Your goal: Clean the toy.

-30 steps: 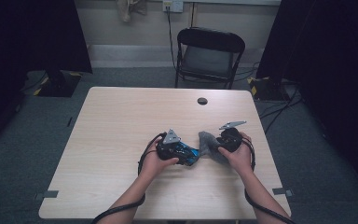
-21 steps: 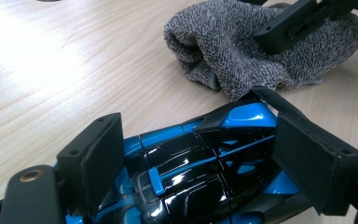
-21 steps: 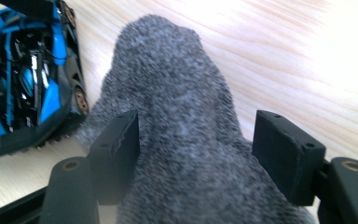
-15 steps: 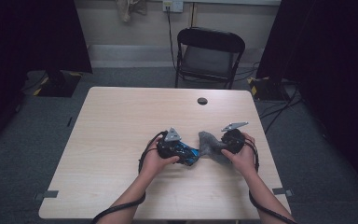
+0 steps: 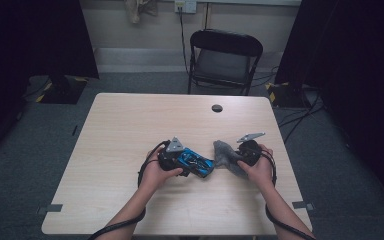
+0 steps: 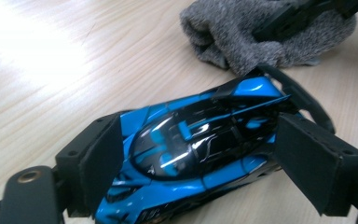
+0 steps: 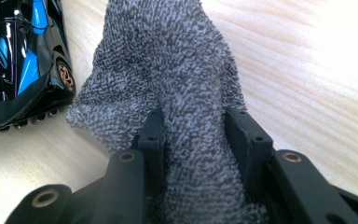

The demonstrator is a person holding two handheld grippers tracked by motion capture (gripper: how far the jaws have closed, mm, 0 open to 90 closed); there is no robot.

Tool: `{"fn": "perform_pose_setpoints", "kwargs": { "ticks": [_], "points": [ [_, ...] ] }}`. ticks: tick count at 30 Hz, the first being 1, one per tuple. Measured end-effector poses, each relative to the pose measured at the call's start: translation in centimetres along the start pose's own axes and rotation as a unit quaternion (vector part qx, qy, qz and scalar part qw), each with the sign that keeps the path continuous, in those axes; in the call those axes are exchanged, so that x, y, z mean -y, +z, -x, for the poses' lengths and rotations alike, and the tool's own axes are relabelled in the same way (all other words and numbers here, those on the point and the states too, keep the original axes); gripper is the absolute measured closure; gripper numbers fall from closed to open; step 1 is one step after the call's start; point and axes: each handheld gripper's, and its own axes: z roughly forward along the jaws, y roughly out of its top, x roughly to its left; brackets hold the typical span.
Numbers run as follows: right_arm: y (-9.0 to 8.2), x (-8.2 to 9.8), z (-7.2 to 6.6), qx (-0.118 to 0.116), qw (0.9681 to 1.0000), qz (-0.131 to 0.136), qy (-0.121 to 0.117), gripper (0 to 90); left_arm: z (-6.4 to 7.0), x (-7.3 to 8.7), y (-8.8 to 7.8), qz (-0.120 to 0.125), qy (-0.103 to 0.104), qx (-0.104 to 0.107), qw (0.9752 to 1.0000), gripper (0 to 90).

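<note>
we see the left gripper clamping the blue car by its sides, low on the table; at its 3 o'clock the right gripper has just been closing and now pinches the grey cloth, touching the car's tail

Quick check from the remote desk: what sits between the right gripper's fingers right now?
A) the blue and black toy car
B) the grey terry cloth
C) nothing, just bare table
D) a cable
B: in the right gripper view, the right gripper has its fingers pressed into both sides of the grey terry cloth, having just closed further on it, while the toy car lies off to the side on the table.
</note>
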Motion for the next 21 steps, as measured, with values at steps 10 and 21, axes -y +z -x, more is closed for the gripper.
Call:
{"fn": "perform_pose_setpoints", "kwargs": {
  "ticks": [10,21],
  "points": [
    [0.0,0.0,0.1,-0.002,1.0000,0.001,0.002,61.8,0.3,0.3,0.6,-0.003,0.012,0.005,0.9999,14.5],
    [0.0,0.2,0.0,-0.001,1.0000,0.005,0.002,61.8,-0.3,1.5,0.7,-0.055,0.034,-0.027,0.9975,2.6]
  ]
}}
